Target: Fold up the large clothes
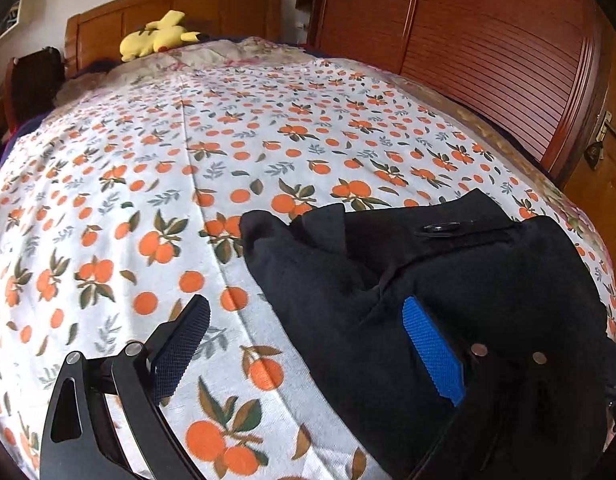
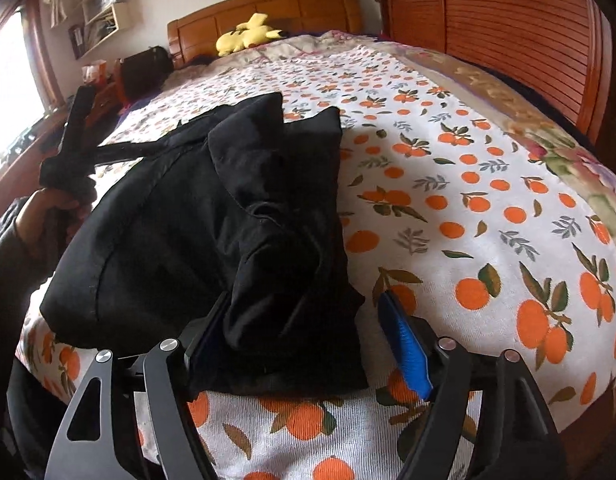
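A black garment (image 1: pixel 447 280) lies bunched in a folded heap on the orange-print bedspread (image 1: pixel 168 200). In the left wrist view my left gripper (image 1: pixel 308 320) is open; its right blue pad (image 1: pixel 431 348) rests over the garment's left part, its left pad (image 1: pixel 184 340) over the bare bedspread. In the right wrist view the garment (image 2: pixel 212 240) fills the middle left. My right gripper (image 2: pixel 308 332) is open, its jaws on either side of the garment's near corner; the blue pad (image 2: pixel 403 344) is apart from the cloth. The other gripper (image 2: pixel 74 148) shows at far left, held by a hand.
A yellow plush toy (image 1: pixel 160 36) lies by the wooden headboard (image 1: pixel 180 12). Louvered wooden wardrobe doors (image 1: pixel 487 48) stand along the bed's right side. A dark bag (image 2: pixel 144 68) and wall shelves (image 2: pixel 100 12) are at the far left.
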A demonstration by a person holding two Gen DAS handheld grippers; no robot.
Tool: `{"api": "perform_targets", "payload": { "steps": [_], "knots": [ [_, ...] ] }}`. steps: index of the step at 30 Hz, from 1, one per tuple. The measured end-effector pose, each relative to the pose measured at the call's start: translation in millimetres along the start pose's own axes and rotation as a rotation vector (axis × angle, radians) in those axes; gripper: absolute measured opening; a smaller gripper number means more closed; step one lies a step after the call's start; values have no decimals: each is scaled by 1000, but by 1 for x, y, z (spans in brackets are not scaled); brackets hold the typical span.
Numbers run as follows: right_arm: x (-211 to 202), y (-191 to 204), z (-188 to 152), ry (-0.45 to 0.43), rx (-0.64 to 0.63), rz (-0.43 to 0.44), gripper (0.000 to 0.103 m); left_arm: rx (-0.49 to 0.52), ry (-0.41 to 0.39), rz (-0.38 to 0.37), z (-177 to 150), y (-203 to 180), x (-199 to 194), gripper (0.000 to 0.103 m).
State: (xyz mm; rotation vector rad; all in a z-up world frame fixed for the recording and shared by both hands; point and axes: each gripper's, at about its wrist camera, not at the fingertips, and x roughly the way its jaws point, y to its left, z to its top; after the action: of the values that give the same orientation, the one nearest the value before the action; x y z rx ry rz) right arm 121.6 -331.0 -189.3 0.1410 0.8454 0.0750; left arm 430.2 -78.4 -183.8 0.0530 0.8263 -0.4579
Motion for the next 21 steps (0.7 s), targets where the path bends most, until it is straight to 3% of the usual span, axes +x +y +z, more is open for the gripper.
{"api": "perform_targets", "payload": {
  "steps": [7,11,15,17,21],
  "knots": [
    [4,0,2,7,-1,22,67,-75,38,-110,-3,1,13,76],
    [4,3,2,13,-3,56,52,-43,35,-85,-3,-10,12,68],
    [0,5,3,-6,-9,97,24,-29,37,-83,-3,-16,10,54],
    [-5,6,5,-27,-13,106,17,-21,42,-83,-3,-20,10,42],
    [-15,6,13,-76,-29,115,13,2,30,-30,2,-30,3,21]
  ]
}}
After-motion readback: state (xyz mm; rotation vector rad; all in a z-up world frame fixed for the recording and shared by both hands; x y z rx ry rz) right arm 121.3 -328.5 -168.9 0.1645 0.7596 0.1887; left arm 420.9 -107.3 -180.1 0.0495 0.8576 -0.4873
